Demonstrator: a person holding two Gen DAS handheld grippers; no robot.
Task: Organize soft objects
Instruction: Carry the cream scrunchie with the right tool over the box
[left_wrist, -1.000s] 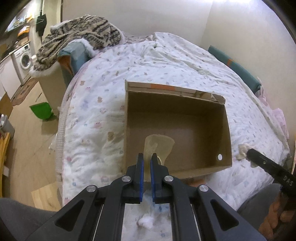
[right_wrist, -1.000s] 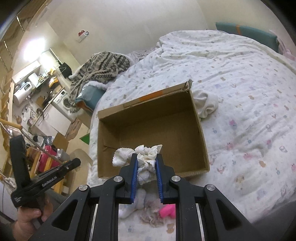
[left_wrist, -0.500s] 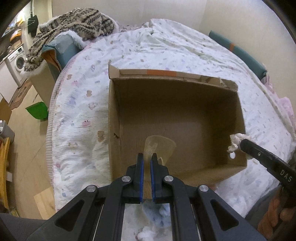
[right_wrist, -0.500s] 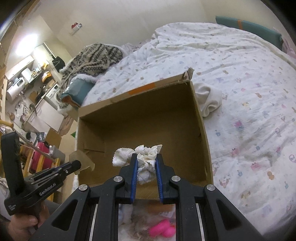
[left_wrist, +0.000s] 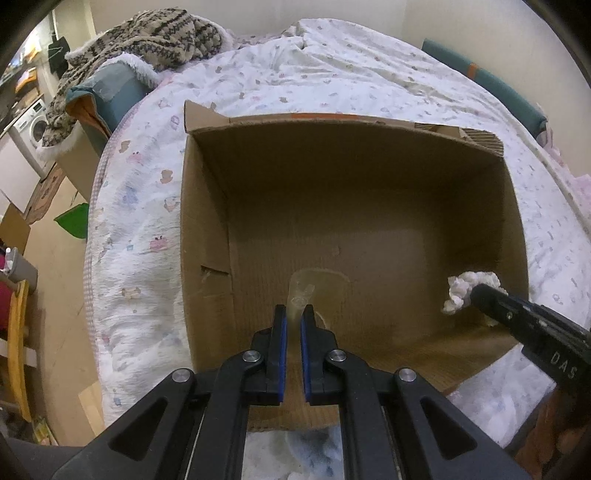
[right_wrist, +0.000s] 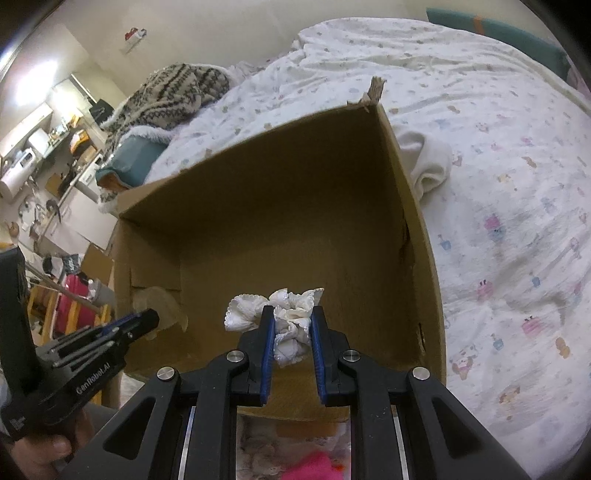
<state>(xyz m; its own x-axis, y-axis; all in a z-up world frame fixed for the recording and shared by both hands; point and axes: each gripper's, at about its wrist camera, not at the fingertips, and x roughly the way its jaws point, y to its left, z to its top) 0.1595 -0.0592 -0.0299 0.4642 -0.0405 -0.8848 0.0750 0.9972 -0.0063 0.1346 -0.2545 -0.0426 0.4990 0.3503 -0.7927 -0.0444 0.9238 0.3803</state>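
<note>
An open cardboard box (left_wrist: 207, 229) (right_wrist: 417, 236) sits on the bed, nothing lying on its floor. My left gripper (left_wrist: 294, 314) hangs over the box's near edge, shut on a thin sheer beige stocking (left_wrist: 321, 286) that dangles inside the box. My right gripper (right_wrist: 292, 317) is shut on a crumpled white frilly cloth (right_wrist: 291, 328) held over the box's near right part. In the left wrist view that white cloth (left_wrist: 461, 290) shows at the right gripper's tip. The stocking (right_wrist: 159, 302) also shows in the right wrist view, at the left gripper's tip.
A white folded cloth (right_wrist: 428, 158) lies on the patterned quilt (right_wrist: 517, 184) just beyond the box's right wall. A pink item (right_wrist: 314, 465) and other cloths lie below my right gripper. A striped knit blanket (left_wrist: 147, 33) is heaped at the bed's far left; floor clutter lies left.
Both grippers have sunk and moved forward over the box, which now fills the views. The stocking and the white cloth now hang inside its opening.
</note>
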